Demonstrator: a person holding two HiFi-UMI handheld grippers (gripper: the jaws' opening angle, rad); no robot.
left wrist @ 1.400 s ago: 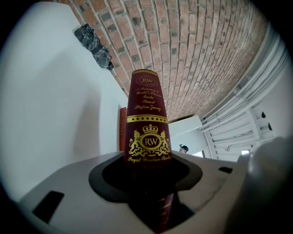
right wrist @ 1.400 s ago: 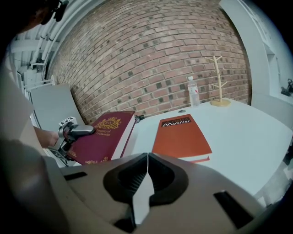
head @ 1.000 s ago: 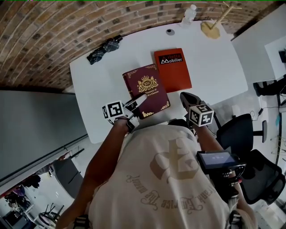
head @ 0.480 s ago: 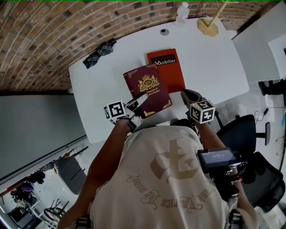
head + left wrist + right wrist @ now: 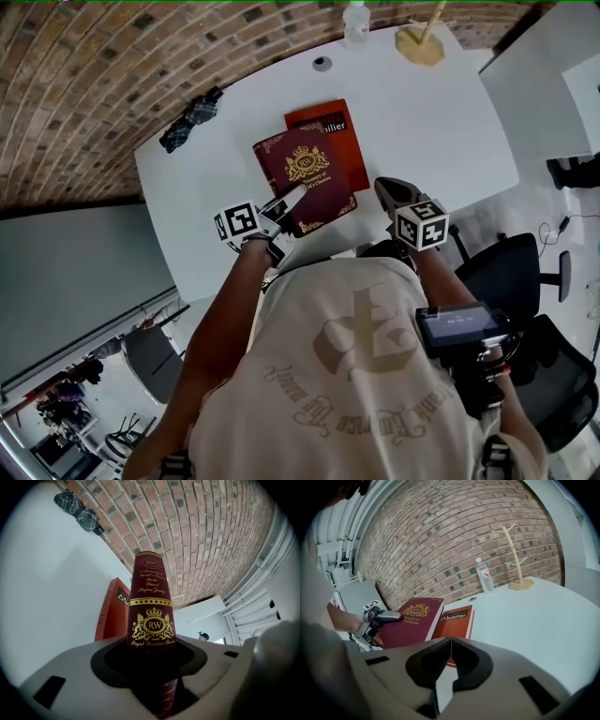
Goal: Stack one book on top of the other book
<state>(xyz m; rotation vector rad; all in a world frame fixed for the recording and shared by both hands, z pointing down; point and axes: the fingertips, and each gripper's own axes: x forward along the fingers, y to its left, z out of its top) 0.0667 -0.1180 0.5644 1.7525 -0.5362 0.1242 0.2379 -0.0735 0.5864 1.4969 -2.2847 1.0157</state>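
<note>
A maroon book with gold print (image 5: pixel 305 178) is held over the white table (image 5: pixel 441 131). My left gripper (image 5: pixel 281 208) is shut on its near left edge, and the spine (image 5: pixel 151 606) rises between the jaws. The book overlaps the left part of an orange book (image 5: pixel 339 131) that lies flat on the table. In the right gripper view the maroon book (image 5: pixel 410 620) hangs tilted above the orange book (image 5: pixel 458 620). My right gripper (image 5: pixel 392 192) hovers near the table's front edge, right of both books, shut and holding nothing.
At the table's far edge stand a water bottle (image 5: pixel 355 19) and a wooden branch stand (image 5: pixel 419 42). A dark folded cloth (image 5: pixel 190 119) lies at the far left. An office chair (image 5: pixel 511 272) is right of the person. A brick wall lies beyond.
The maroon book has moved right with my left gripper and now covers more of the orange book. My right gripper has shifted a little along the table's front edge.
</note>
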